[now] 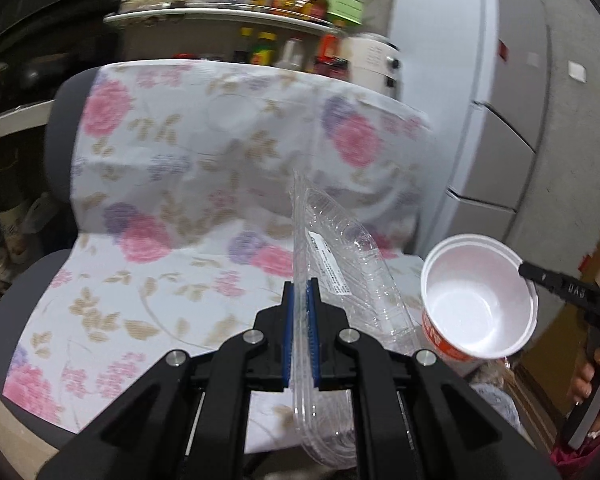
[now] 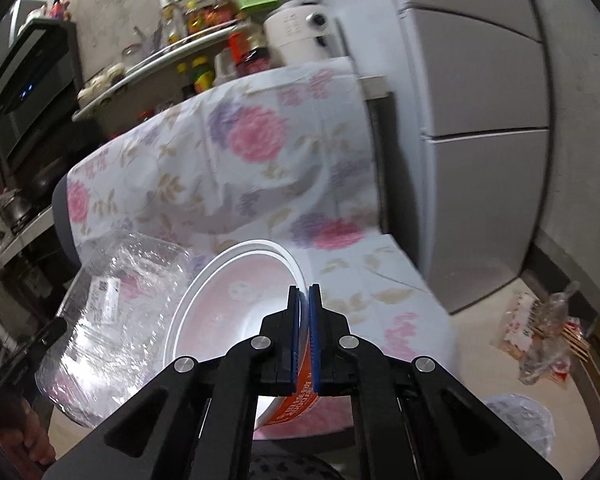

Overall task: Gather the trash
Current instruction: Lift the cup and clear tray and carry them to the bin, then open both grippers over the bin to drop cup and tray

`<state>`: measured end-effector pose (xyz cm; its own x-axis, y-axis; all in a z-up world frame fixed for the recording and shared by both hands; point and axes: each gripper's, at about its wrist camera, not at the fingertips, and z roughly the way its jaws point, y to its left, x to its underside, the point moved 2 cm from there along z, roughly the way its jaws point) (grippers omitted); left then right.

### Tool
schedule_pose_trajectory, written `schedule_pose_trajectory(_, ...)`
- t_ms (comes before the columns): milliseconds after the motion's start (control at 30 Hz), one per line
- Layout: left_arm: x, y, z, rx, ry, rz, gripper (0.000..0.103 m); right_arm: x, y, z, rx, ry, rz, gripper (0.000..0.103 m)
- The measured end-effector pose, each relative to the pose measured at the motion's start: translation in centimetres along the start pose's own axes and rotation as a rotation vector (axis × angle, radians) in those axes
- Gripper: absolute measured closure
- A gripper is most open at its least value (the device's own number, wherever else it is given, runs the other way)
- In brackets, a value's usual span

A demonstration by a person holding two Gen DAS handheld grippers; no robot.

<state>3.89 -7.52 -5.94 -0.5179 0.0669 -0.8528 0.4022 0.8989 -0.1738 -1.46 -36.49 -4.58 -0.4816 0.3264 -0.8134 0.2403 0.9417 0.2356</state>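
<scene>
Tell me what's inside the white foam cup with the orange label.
The white foam cup, clamped at its rim by the right gripper, looks empty inside: bare white wall and bottom. The pad covers a sliver of rim.

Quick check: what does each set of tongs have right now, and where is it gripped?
Left tongs: shut on the clear plastic clamshell container, pinched at its flat edge. Right tongs: shut on the white instant-noodle cup, clamped over its rim and side wall.

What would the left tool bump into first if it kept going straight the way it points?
Probably the flower-patterned cloth draped over the chair: it fills the view straight ahead of the left tool, beyond the clear plastic tray it grips. Depth is hard to judge.
</scene>
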Motion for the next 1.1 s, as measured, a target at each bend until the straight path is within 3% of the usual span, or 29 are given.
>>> schedule_pose_trajectory(133,0.8,-3.1,0.5,0.067,0.04,0.049,0.099,0.5,-2.3,-2.2,0.05,-0.025,0.025,0.098)
schedule_pose_trajectory(367,3.4,-11.8,2.8,0.238,0.123,0.205,0.099,2.6,-9.2,-7.9,0.239,-0.072,0.095,0.098)
schedule_pose_trajectory(633,5.9,-20.2,6.0,0.37,0.197,0.333,0.099,9.2,-19.1,-10.5,0.471,0.044,0.271,0.097)
schedule_pose_trajectory(733,6.4,-22.5,6.8,0.412,0.218,0.356,0.099,11.8,-21.9,-9.1,0.47,0.13,0.336,0.093)
schedule_pose_trajectory(833,7.2,-24.7,7.4,0.454,0.243,0.385,0.099,13.3,-23.5,-7.9,0.454,0.159,0.392,0.093)
schedule_pose_trajectory(1100,11.6,-31.3,10.0,0.587,0.41,0.511,0.098,12.3,-24.9,-11.2,0.523,0.06,0.39,0.084)
